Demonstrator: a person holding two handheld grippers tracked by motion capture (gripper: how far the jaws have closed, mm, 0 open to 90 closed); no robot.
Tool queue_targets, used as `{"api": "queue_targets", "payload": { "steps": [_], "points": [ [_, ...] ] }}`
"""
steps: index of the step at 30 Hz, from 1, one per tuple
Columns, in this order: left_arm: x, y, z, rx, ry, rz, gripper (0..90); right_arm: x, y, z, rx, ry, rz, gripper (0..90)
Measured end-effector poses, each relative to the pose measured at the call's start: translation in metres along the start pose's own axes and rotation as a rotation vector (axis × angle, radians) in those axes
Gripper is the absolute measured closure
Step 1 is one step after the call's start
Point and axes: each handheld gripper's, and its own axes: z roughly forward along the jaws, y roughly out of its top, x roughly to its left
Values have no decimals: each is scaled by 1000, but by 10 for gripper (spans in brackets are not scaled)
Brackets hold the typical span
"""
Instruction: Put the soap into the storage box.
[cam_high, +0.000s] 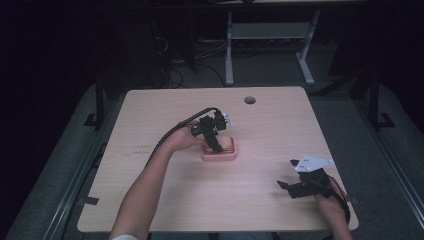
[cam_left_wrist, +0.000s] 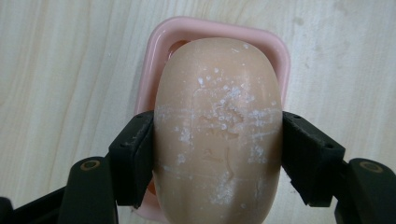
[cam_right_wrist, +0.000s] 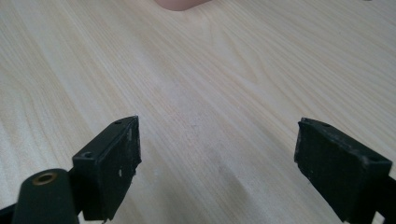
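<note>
On the pale tabletop (cam_high: 260, 190) your left tool (cam_left_wrist: 217, 154) clamps the soap (cam_left_wrist: 219, 135) over its pink dish (cam_left_wrist: 161, 42); up close, white flecks show; your right tool (cam_right_wrist: 217, 163) gapes wide, well apart.

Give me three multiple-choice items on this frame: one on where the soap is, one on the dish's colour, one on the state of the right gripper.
1. Where is the bar of soap?
A. Over the soap dish, between the left gripper's pads
B. Beside the round hole in the table
C. Under the right gripper

2. What colour is the soap dish?
A. Blue
B. Pink
C. Green

3. How does the right gripper stand?
A. Shut on the soap
B. Shut on nothing
C. Open over bare table

Answers: 1 A, the left gripper view shows both pads pressed to the soap's sides with the dish under it. 2 B, the rim is pink. 3 C, its jaws stand wide apart with wood between them.
</note>
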Motion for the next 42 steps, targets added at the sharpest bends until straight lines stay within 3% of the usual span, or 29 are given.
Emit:
{"api": "queue_targets", "payload": {
  "steps": [11, 42],
  "points": [
    [1, 4, 10, 10, -19, 0, 319, 0, 0, 0, -3, 2, 6, 140],
    [3, 5, 14, 31, -32, -5, 318, 0, -1, 0, -6, -1, 8, 140]
  ]
}}
